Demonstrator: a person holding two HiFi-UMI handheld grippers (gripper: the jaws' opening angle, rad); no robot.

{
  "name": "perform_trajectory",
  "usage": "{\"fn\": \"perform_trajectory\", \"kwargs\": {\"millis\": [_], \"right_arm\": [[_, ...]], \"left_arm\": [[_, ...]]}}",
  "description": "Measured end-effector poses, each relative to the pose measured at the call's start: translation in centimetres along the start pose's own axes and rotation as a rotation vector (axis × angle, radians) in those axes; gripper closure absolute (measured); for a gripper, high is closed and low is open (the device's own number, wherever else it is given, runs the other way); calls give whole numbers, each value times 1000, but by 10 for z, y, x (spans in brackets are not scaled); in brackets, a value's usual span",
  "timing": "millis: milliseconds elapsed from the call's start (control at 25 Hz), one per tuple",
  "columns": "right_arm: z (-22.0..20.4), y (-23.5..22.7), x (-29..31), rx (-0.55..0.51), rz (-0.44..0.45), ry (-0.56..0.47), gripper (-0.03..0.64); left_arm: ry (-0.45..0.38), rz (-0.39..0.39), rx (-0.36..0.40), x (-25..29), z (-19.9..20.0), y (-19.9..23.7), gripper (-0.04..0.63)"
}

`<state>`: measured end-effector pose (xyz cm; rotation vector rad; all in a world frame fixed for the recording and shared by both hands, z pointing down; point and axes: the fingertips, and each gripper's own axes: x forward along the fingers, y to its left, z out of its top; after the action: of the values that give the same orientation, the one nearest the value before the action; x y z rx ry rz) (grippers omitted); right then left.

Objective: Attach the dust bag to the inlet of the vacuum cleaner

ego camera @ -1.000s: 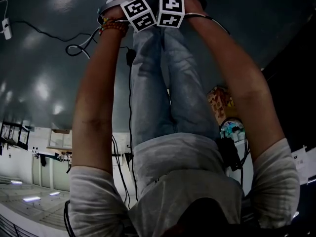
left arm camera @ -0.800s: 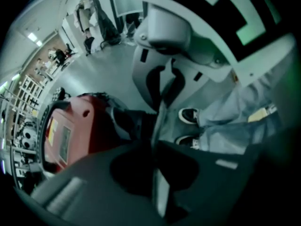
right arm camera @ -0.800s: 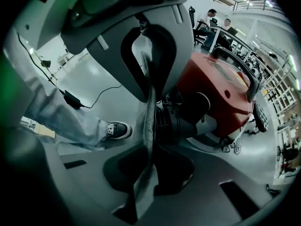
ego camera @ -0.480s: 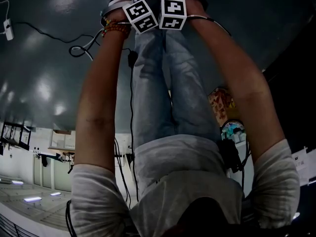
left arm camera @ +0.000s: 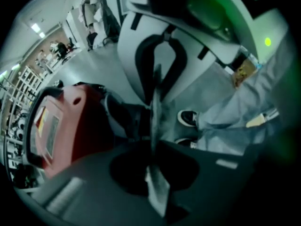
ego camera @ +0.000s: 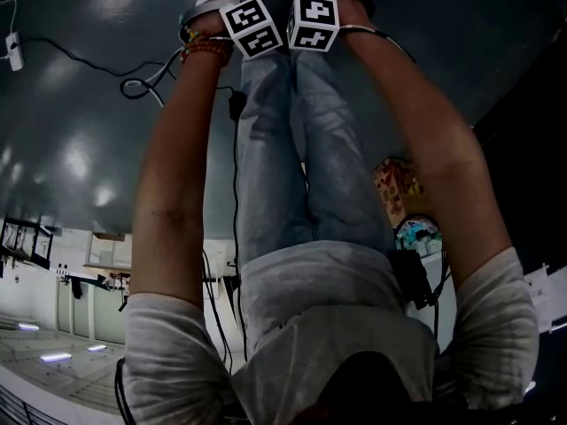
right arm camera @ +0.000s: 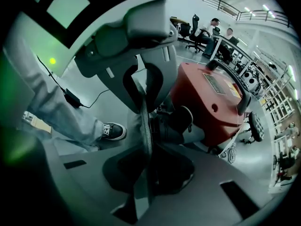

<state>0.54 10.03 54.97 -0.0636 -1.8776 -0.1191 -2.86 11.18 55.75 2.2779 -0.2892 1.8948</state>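
A thin, pale dust bag (right arm camera: 143, 117) hangs edge-on between my two grippers, just above the grey floor. My right gripper (right arm camera: 146, 166) is shut on one side of it. My left gripper (left arm camera: 153, 159) is shut on the other side of the dust bag (left arm camera: 155, 107). The red vacuum cleaner (right arm camera: 211, 102) stands close behind the bag, its dark front parts (right arm camera: 176, 121) nearest to it; the same vacuum cleaner (left arm camera: 70, 126) fills the left of the left gripper view. In the head view only the left marker cube (ego camera: 255, 27) and the right marker cube (ego camera: 314, 22) show, side by side past the person's knees; the jaws are hidden.
The person's shoes (right arm camera: 113, 131) stand right beside the bag. A black cable with an adapter (right arm camera: 73, 98) lies on the floor, and a cable loop (ego camera: 142, 87) shows left of the arms. People sit on office chairs (right arm camera: 211, 29) far back. Shelving (left arm camera: 19, 93) lines the room.
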Motion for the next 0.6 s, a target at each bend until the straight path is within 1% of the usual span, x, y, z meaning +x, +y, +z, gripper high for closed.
{"fn": "perform_trajectory", "kwargs": {"millis": [120,240,320,400,520,600], "right_arm": [[-3,-1,5,32,9,-5,580],[-13,4,7,78,13,0,581],[-14,6,7,87,19,7,581],[-10,3,4,57,5,14,580],[-3,-4,-2,-11,-24,1,580],[0,-7,-1,-11,-22,-11,578]], "left_arm": [[-4,3,1,-5,3,2,563],[-29,18,43,-16,14,5,561],[-33,24,64,-17,17,7,557],[-29,22,50,-12,14,7,557],[-21,10,1,-1,5,4,558],[-11,8,-7,-2,3,4,558]]}}
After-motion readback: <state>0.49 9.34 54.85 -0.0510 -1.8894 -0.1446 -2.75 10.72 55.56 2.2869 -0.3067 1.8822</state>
